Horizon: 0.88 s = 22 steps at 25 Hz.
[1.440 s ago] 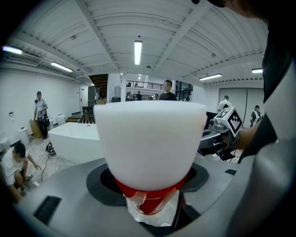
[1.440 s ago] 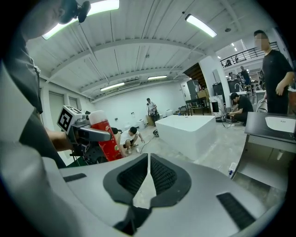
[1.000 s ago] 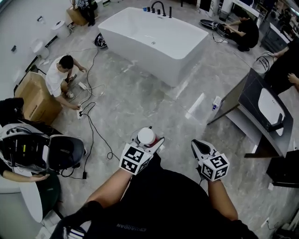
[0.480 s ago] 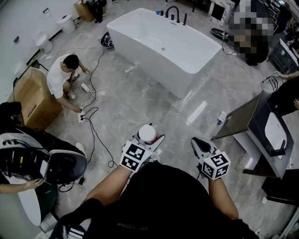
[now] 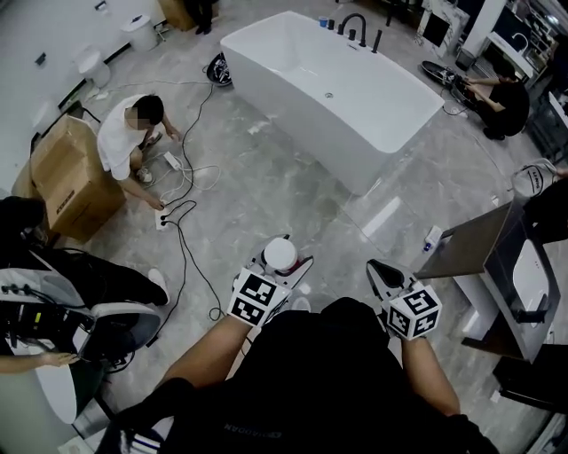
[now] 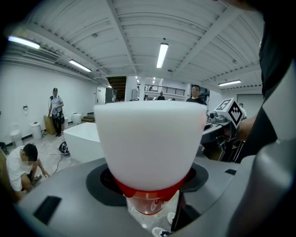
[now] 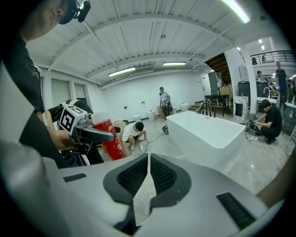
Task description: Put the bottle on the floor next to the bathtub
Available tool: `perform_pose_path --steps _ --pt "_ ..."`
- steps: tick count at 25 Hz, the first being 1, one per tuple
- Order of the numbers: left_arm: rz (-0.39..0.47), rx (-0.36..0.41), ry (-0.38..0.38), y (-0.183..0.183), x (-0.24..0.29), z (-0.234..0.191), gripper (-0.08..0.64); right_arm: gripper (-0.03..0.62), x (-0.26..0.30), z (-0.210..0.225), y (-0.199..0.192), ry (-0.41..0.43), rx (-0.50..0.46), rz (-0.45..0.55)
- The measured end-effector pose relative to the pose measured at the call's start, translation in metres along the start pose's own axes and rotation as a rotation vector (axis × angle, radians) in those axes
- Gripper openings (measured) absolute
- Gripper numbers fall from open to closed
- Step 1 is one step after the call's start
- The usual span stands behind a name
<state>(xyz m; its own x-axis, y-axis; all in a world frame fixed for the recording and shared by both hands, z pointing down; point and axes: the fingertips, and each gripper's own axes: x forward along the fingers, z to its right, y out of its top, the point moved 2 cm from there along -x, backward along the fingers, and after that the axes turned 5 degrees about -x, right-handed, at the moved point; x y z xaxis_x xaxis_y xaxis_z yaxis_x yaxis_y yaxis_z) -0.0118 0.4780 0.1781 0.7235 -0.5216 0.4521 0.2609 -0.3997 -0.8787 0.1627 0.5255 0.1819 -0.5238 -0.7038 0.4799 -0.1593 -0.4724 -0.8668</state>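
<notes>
Bottle (image 5: 280,256) sits clamped between the left gripper's (image 5: 282,270) fingers; the right gripper's (image 5: 380,273) fingers are pressed together, empty.

In the left gripper view the bottle (image 6: 148,196) is mostly covered by its own white cap (image 6: 150,139), which also hides the jaw tips. In the head view only that cap shows above the left gripper (image 5: 280,266). Small things (image 5: 330,23) at the far end of the bathtub (image 5: 337,97) are too small to identify.
</notes>
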Motion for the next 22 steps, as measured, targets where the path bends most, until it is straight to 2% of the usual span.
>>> perform_pose_path --steps 8,13,18,22 --pt "0.01 -0.054 0.056 0.005 0.003 -0.033 0.29 0.04 0.043 0.007 0.02 0.076 -0.029 -0.024" --pt "0.003 -0.092 0.091 0.007 0.022 -0.055 0.29 0.04 0.076 0.028 0.03 0.116 -0.036 -0.03" --pt "-0.016 -0.073 0.102 0.025 0.041 -0.086 0.29 0.04 0.115 0.054 0.058 0.131 -0.025 -0.001" --pt "-0.01 -0.058 0.125 0.053 0.063 -0.121 0.29 0.04 0.146 0.079 0.082 0.14 -0.013 0.027"
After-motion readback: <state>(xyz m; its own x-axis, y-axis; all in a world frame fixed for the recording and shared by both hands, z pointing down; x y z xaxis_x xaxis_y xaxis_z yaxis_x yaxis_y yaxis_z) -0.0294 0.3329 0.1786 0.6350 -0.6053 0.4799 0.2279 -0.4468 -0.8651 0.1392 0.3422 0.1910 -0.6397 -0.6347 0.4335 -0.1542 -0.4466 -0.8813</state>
